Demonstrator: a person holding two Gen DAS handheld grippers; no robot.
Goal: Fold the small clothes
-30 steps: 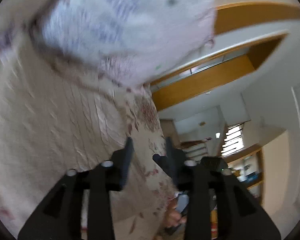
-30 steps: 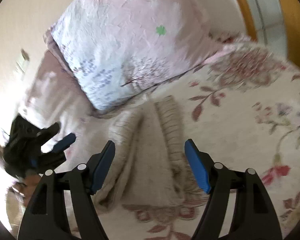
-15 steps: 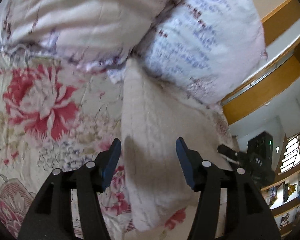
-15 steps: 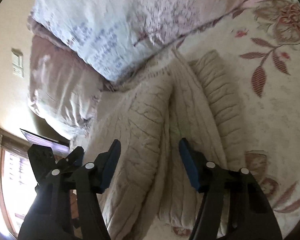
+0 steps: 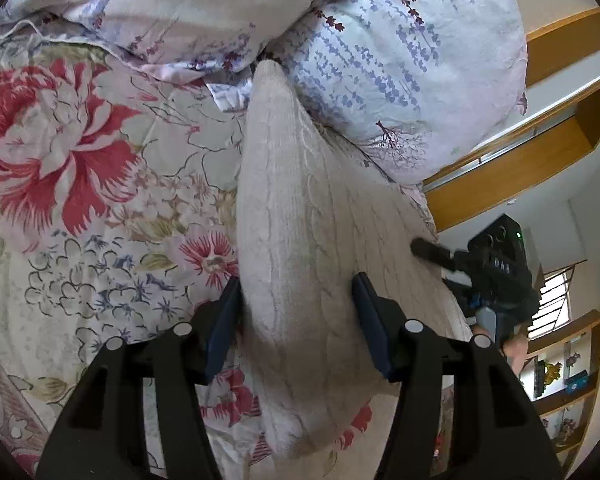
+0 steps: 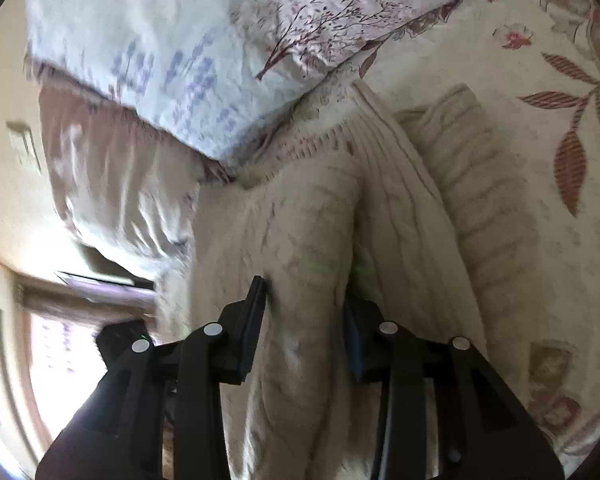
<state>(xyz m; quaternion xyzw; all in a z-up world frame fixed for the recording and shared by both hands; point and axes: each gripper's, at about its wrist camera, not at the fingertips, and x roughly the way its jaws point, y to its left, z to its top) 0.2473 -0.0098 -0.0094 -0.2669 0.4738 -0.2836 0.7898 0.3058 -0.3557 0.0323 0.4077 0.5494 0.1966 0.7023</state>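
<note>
On the floral bedspread [image 5: 100,208], just below 2 pillows [image 5: 400,60], lies the cream knit sweater [image 5: 300,240], and I hold a raised fold of it between the parted fingers of my left gripper [image 5: 296,300], whose blue pads flank the cloth on either side. My right gripper [image 6: 306,304] pinches another ridge of the same sweater [image 6: 312,216], its fingers pressed against the knit, with a ribbed sleeve lying beside it.

One sweater [image 5: 300,240], two pillows [image 5: 400,60], two tools [image 5: 296,300]
</note>
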